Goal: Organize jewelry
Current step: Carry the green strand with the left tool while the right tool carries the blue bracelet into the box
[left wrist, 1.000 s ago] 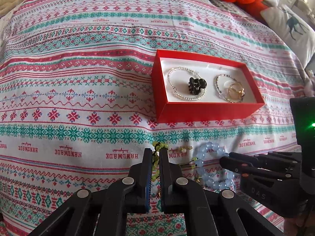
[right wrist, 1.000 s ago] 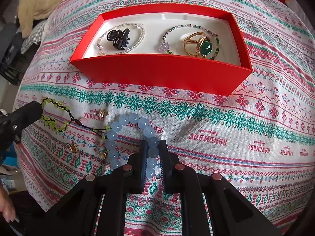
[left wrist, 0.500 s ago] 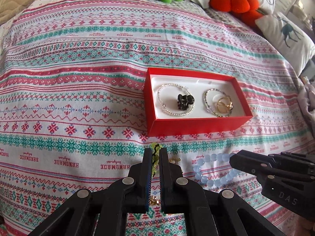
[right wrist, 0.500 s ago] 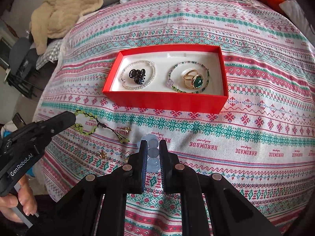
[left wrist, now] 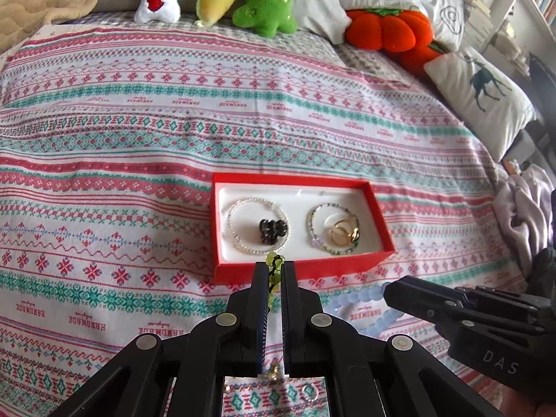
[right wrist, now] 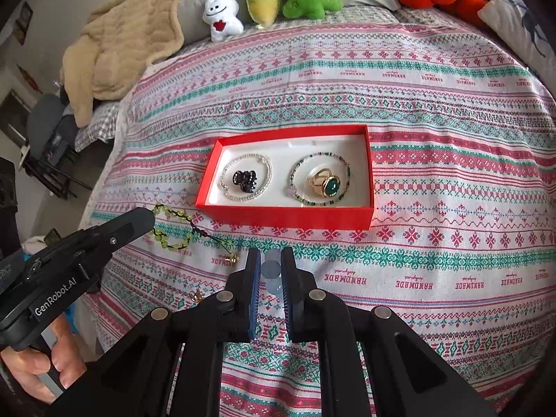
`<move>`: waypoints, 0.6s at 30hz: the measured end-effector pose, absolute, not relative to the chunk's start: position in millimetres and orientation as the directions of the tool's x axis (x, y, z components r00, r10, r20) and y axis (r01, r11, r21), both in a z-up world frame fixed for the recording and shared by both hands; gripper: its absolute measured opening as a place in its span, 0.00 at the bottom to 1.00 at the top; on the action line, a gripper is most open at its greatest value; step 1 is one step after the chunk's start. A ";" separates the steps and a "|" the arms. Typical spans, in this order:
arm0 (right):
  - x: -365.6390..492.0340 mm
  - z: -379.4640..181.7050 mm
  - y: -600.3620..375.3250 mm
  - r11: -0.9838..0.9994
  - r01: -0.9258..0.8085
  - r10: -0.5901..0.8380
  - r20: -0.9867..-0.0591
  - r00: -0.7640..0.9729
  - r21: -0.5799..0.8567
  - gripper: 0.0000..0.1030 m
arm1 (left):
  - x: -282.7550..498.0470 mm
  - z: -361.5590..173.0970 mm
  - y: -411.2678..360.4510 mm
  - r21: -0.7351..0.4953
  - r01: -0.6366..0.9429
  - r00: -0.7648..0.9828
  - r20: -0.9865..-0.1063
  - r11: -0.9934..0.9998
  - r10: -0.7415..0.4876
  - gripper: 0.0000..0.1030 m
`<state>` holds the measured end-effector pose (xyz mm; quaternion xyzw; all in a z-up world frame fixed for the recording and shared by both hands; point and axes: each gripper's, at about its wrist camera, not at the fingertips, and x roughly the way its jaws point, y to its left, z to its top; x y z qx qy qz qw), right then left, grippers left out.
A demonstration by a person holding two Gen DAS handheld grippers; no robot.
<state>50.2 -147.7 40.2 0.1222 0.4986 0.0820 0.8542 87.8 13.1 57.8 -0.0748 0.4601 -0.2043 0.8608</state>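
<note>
A red box [left wrist: 302, 269] [right wrist: 285, 215] lies on the patterned bedspread. It holds a pearl bracelet [right wrist: 266, 168] around a black hair clip [right wrist: 245, 179], and a dark beaded bracelet [right wrist: 295, 170] around a gold ring [right wrist: 325, 182] with a green stone. My left gripper [left wrist: 274, 267] [right wrist: 147, 215] is shut on a green bead bracelet [left wrist: 275, 279] [right wrist: 170, 234], which dangles just left of the box. My right gripper [right wrist: 271, 255] [left wrist: 387, 288] is shut on a pale blue bead bracelet [right wrist: 271, 271] [left wrist: 351, 300], raised in front of the box.
Small gold earrings [right wrist: 198, 295] [left wrist: 274, 371] lie on the bedspread [right wrist: 434, 243] below the grippers. Plush toys [right wrist: 222, 14], an orange pumpkin cushion [left wrist: 389, 31], pillows [left wrist: 479, 97] and a beige blanket [right wrist: 114, 52] line the far side. A hand [right wrist: 38, 365] holds the left gripper.
Both grippers have risen and tilted up, lifting the green and blue bracelets off the bedspread. The box now looks smaller and farther away, and the plush toys have come into view.
</note>
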 end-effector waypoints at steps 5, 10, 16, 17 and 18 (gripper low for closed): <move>52.5 54.2 -158.8 0.946 -0.011 0.280 -0.801 0.529 0.323 0.12 | 96.3 72.7 -1.5 -0.381 0.308 0.505 -0.711 0.872 -0.489 0.01; 56.6 62.6 -172.3 0.937 0.006 0.286 -0.778 0.559 0.348 0.12 | 113.4 75.3 -13.1 -0.467 0.309 0.498 -0.662 0.828 -0.560 0.01; 61.3 68.7 -186.6 0.927 0.022 0.288 -0.748 0.598 0.375 0.12 | 142.4 45.8 -14.5 -0.507 0.215 0.471 -0.695 0.835 -0.543 0.01; 62.6 69.0 -187.9 0.926 0.025 0.286 -0.745 0.603 0.376 0.12 | 146.4 38.6 -13.0 -0.502 0.193 0.465 -0.710 0.843 -0.529 0.01; 64.1 68.9 -189.4 0.926 0.027 0.284 -0.742 0.607 0.377 0.12 | 150.5 31.4 -10.8 -0.496 0.171 0.457 -0.725 0.851 -0.515 0.01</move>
